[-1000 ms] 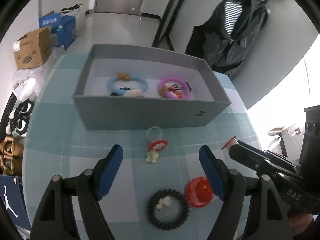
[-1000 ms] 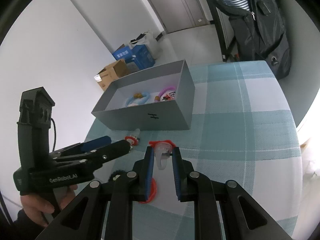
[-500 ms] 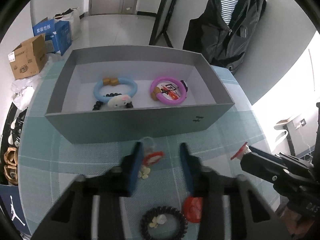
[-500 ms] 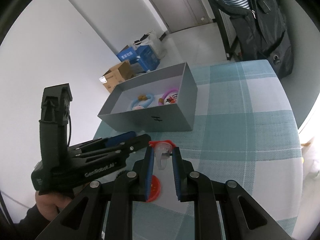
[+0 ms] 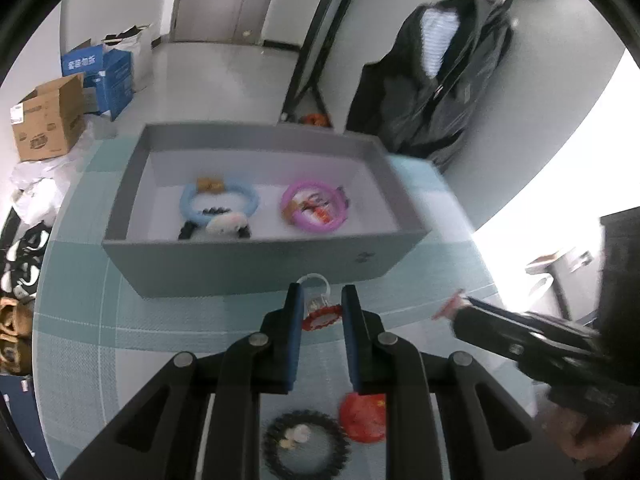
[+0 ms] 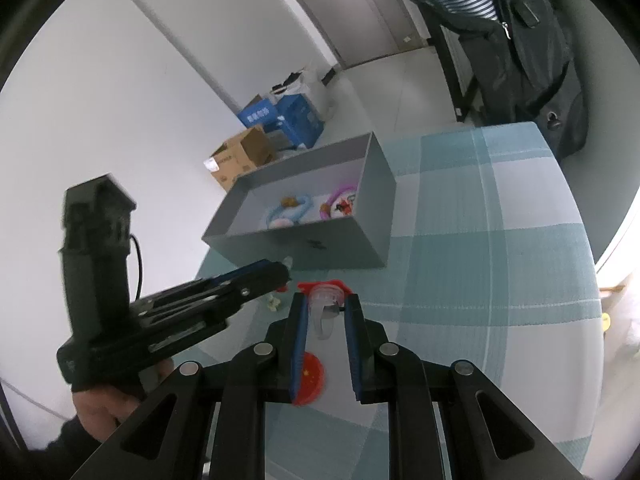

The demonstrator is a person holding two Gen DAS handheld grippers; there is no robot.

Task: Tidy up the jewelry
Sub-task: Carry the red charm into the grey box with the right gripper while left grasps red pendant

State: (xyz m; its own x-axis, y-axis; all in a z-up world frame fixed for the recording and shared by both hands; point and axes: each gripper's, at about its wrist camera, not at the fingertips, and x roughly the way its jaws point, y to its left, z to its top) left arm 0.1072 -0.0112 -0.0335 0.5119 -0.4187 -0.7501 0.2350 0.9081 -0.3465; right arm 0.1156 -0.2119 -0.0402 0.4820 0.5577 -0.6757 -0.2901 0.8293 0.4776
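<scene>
My left gripper (image 5: 320, 300) is closing, its blue pads pressed on a clear ring with a red flower (image 5: 320, 316) just in front of the grey box (image 5: 256, 268). The box holds a blue bracelet (image 5: 220, 200) and a pink bracelet (image 5: 314, 208). Under my left jaws a black beaded bracelet (image 5: 304, 446) and a red disc (image 5: 362, 420) lie on the checked cloth. My right gripper (image 6: 326, 304) is shut on another clear ring with a red top (image 6: 325, 300), held above the cloth to the right of the left gripper (image 6: 286, 270).
The round table's edge (image 6: 576, 208) curves away on the right. Past the table, a cardboard box (image 5: 48, 120) and a blue box (image 5: 98, 76) stand on the floor at the left. A dark jacket (image 5: 436, 80) hangs behind the grey box.
My left jaws have gone from wide apart to closed on the ring with the red flower, and the gripper has edged closer to the grey box. The right gripper still holds its ring.
</scene>
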